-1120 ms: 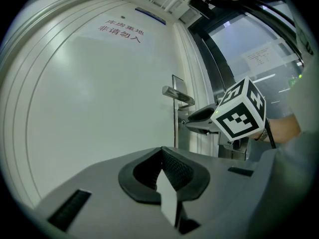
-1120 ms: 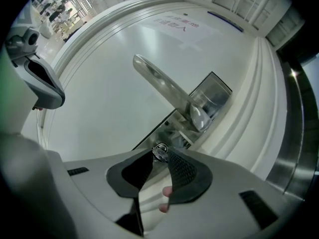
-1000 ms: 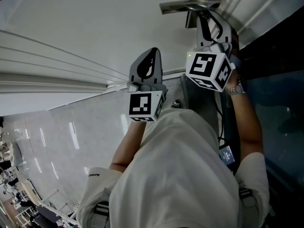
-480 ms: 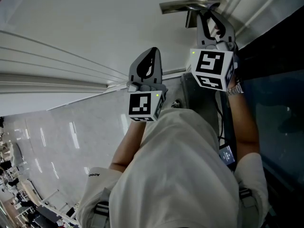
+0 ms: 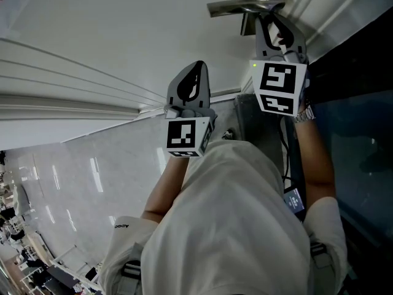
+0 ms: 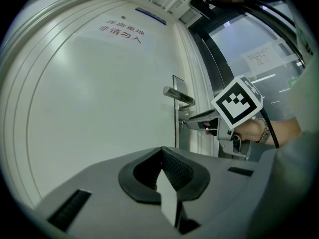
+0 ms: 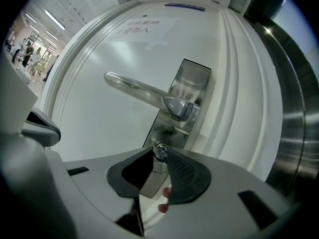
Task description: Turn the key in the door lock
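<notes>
The right gripper (image 7: 159, 158) is pinching the key (image 7: 160, 150), which is sitting in the lock (image 7: 165, 131) just under the handle (image 7: 139, 89) on the white door (image 7: 89, 108). The left gripper (image 6: 161, 153) is pointing at the door left of the handle, its jaws pressed together on nothing

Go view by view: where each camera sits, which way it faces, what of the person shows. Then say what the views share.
Head view: on the person's head, looking steeply down along the door; shows shirt, forearms, left hand-held gripper and right hand-held gripper.
Left gripper view: on the left hand-held gripper, facing the door; shows its shut jaws and the right hand.
Right gripper view: on the right hand-held gripper, facing the lock plate; shows its jaws closed on the key.
Shared: all show the door handle.
</notes>
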Action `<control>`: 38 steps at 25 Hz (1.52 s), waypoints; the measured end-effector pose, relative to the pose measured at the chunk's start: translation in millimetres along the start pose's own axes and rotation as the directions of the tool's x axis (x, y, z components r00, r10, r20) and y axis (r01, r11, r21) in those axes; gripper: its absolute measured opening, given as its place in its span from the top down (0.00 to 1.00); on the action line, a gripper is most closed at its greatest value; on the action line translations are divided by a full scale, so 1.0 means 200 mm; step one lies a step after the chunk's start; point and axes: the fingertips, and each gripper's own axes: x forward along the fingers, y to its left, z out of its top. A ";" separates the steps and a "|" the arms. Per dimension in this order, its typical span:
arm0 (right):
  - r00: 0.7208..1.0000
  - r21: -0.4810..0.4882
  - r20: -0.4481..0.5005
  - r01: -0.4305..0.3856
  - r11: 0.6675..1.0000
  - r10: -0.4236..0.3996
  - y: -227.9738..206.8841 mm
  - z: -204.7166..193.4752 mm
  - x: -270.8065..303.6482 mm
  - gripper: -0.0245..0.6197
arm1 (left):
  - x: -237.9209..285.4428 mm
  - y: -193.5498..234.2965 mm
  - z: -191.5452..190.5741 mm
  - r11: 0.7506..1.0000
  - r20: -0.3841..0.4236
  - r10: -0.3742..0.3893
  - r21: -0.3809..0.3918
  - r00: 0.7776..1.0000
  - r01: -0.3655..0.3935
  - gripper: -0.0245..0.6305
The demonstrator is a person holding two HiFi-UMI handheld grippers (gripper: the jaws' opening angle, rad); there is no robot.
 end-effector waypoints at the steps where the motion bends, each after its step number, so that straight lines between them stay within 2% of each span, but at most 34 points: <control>1: 1.000 0.009 -0.001 -0.003 1.000 0.003 0.00 0.00 0.00 0.83 | 0.00 0.00 0.00 1.000 -0.001 0.000 0.001 1.000 0.000 0.95; 5: 1.000 0.060 -0.002 -0.018 0.998 0.018 -0.01 0.02 -0.02 0.83 | -0.02 0.00 0.02 1.000 0.002 -0.001 0.002 1.000 0.001 0.95; 9: 0.999 0.182 -0.001 -0.053 0.982 0.054 -0.02 0.01 -0.02 0.83 | -0.02 0.00 0.02 1.000 0.001 -0.001 0.008 1.000 0.001 0.95; 10: 0.998 0.206 0.000 -0.055 0.977 0.057 -0.02 0.01 -0.02 0.86 | -0.02 0.00 0.02 1.000 0.003 -0.001 0.007 1.000 0.001 0.95; 11: 0.999 0.217 -0.001 -0.051 0.975 0.052 -0.02 0.01 -0.02 0.94 | -0.02 0.00 0.03 1.000 0.005 0.000 0.006 1.000 0.000 0.95; 15: 1.000 0.145 0.001 -0.003 0.989 0.003 -0.02 0.01 -0.02 0.94 | -0.03 0.01 0.03 1.000 0.005 0.003 0.008 1.000 -0.003 0.95; 16: 1.000 0.153 0.002 -0.007 0.988 0.007 -0.02 0.01 -0.02 0.94 | -0.04 0.01 0.02 1.000 0.002 0.004 0.008 1.000 -0.004 0.95; 20: 0.999 0.272 -0.002 -0.048 0.961 0.050 -0.03 0.00 -0.02 0.94 | -0.04 0.02 0.02 1.000 0.002 0.005 0.004 1.000 -0.005 0.95; 23: 0.997 0.376 0.004 -0.068 0.924 0.072 -0.04 0.00 -0.02 0.94 | -0.04 0.02 0.03 1.000 0.006 0.004 0.003 1.000 -0.004 0.95; 25: 0.995 0.479 0.014 -0.091 0.873 0.096 -0.04 -0.01 -0.02 0.94 | -0.04 0.02 0.02 1.000 0.007 0.006 0.001 1.000 -0.006 0.95; 27: 0.992 0.592 0.031 -0.115 0.798 0.121 -0.05 -0.02 -0.01 0.94 | -0.04 0.03 0.02 1.000 0.007 0.009 0.001 1.000 -0.009 0.95; 31: 0.985 0.774 0.075 -0.155 0.614 0.153 -0.07 -0.04 -0.01 0.94 | -0.04 0.04 0.02 1.000 0.006 0.011 0.001 1.000 -0.011 0.95; 35: 0.977 0.874 0.119 -0.188 0.448 0.177 -0.07 -0.05 -0.01 0.94 | -0.05 0.03 0.02 1.000 0.002 0.010 0.005 1.000 -0.010 0.95; 38: 0.971 0.934 0.149 -0.201 0.294 0.189 -0.07 -0.06 0.00 0.94 | -0.05 0.04 0.02 1.000 0.001 0.012 0.003 1.000 -0.012 0.95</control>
